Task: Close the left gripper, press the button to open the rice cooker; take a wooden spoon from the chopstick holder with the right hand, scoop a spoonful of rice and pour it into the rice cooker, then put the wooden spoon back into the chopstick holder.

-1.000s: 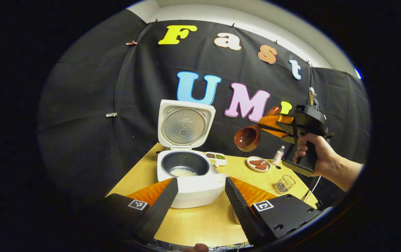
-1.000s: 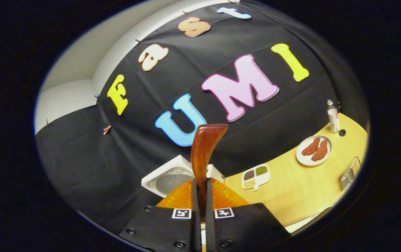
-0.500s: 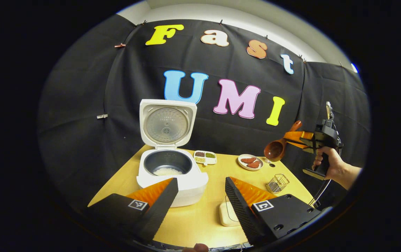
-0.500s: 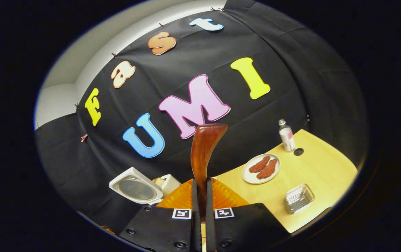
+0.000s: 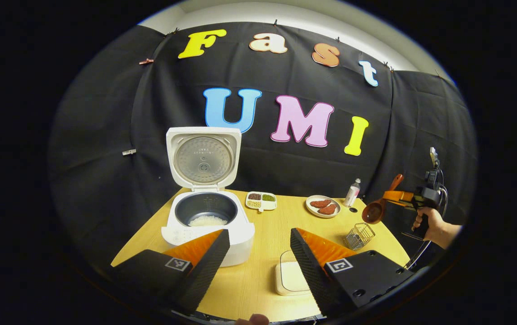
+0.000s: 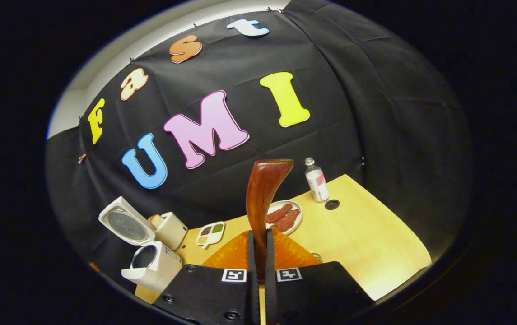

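The left gripper [image 5: 258, 257] is held low and level in the left gripper view, its two fingers [image 5: 204, 266] standing wide apart with nothing between them. The right gripper [image 5: 398, 197], seen from the left gripper view far at the right side, is held by a hand [image 5: 430, 225] that wraps the handle from below, with the forearm going out to the right. In the right gripper view the right gripper's fingers [image 6: 251, 266] stand almost together, both pressing on a thin wooden handle.

Both views high, facing wall; share table [image 5: 258, 280], rice cooker [image 6: 152, 266].
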A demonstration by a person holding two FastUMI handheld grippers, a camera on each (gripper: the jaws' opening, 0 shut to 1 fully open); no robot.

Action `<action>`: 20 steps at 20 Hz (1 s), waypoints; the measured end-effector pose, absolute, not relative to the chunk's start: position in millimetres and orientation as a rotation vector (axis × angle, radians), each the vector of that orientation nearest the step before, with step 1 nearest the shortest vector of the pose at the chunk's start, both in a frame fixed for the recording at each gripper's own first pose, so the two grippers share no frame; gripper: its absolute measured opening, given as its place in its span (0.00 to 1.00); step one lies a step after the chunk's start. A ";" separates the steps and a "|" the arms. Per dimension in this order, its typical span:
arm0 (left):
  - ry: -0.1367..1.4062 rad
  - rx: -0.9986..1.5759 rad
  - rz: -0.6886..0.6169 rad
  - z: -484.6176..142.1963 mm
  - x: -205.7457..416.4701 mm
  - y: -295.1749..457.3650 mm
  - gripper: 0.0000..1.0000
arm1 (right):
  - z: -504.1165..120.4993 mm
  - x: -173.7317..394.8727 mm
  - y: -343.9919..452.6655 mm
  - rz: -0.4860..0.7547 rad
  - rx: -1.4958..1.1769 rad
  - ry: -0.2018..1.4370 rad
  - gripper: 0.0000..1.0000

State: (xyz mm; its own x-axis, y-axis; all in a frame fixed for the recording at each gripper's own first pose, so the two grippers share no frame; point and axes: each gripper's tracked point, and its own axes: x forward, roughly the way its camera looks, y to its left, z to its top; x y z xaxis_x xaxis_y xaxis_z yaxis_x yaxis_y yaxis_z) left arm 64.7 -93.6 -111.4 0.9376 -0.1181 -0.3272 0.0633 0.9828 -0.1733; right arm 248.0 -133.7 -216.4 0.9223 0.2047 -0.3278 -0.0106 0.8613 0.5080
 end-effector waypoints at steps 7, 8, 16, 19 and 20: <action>0.379 -0.170 -0.068 -119.0 70.5 -119.2 0.93 | -285.9 254.3 -153.7 0.097 0.467 0.461 0.10; 0.384 -0.170 -0.066 -121.0 69.8 -121.8 0.94 | -293.4 255.0 -153.0 0.098 0.467 0.470 0.10; 0.424 -0.156 -0.032 -134.7 62.6 -131.5 0.94 | -343.2 261.5 -146.4 0.097 0.483 0.540 0.10; 0.422 -0.140 -0.028 -134.5 61.5 -130.9 0.94 | -350.9 262.5 -146.0 0.093 0.497 0.548 0.10; 0.425 -0.139 -0.024 -135.4 61.1 -130.2 0.94 | -352.0 260.5 -144.5 0.097 0.503 0.554 0.11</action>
State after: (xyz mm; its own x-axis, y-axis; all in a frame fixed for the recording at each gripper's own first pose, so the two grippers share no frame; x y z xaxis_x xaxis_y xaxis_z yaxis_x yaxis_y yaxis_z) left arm 61.1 -130.2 -135.4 0.9110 -0.0524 -0.4090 -0.0056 0.9902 -0.1393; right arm 260.5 -144.5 -352.0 0.8494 0.2204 -0.4795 0.0450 0.8751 0.4819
